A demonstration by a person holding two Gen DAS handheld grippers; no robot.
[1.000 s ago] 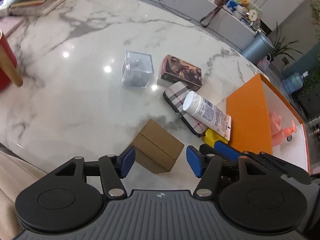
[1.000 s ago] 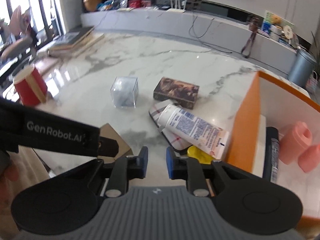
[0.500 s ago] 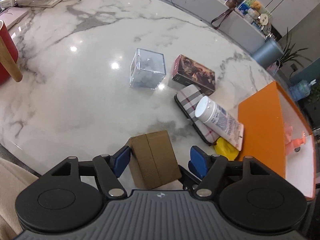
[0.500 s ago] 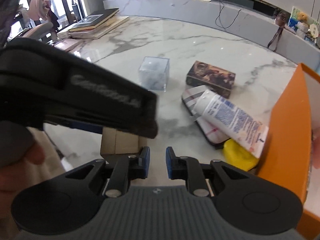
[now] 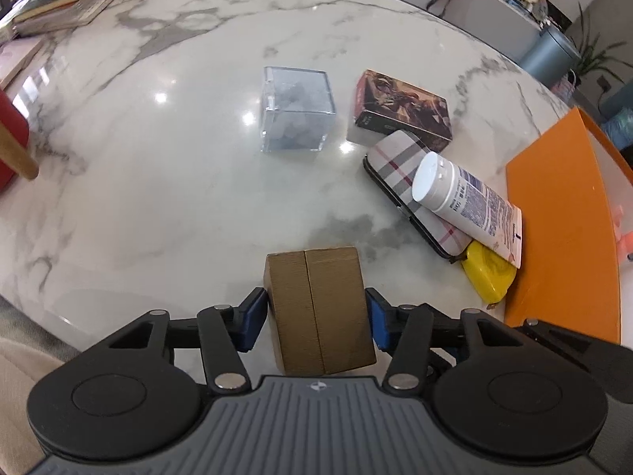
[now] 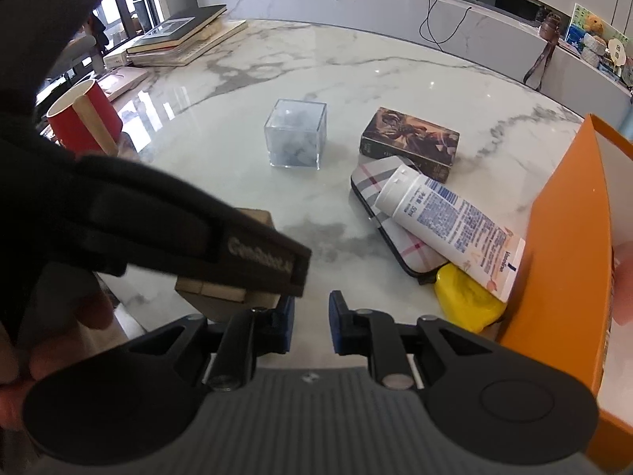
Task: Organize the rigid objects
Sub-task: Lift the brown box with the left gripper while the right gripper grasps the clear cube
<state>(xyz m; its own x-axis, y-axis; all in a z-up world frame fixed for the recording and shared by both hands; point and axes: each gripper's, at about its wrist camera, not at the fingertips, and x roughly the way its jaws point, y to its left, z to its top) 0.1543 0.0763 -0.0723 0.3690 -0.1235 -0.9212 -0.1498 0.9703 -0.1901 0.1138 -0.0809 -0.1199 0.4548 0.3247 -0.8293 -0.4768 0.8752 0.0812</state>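
Left tongs (image 5: 316, 318) clamped on brown box (image 5: 320, 308); right tongs (image 6: 310, 326) narrowly parted, empty; most items still outside orange bin (image 5: 561, 221).

A red cup (image 6: 85, 116) and stacked books (image 6: 180, 35) sit on the marble table (image 5: 158, 182).

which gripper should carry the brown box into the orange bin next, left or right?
Left. The left gripper already has its blue pads against both sides of the brown cardboard box, and the orange bin sits just to its right. The right gripper is nearly closed on nothing, beside the box.
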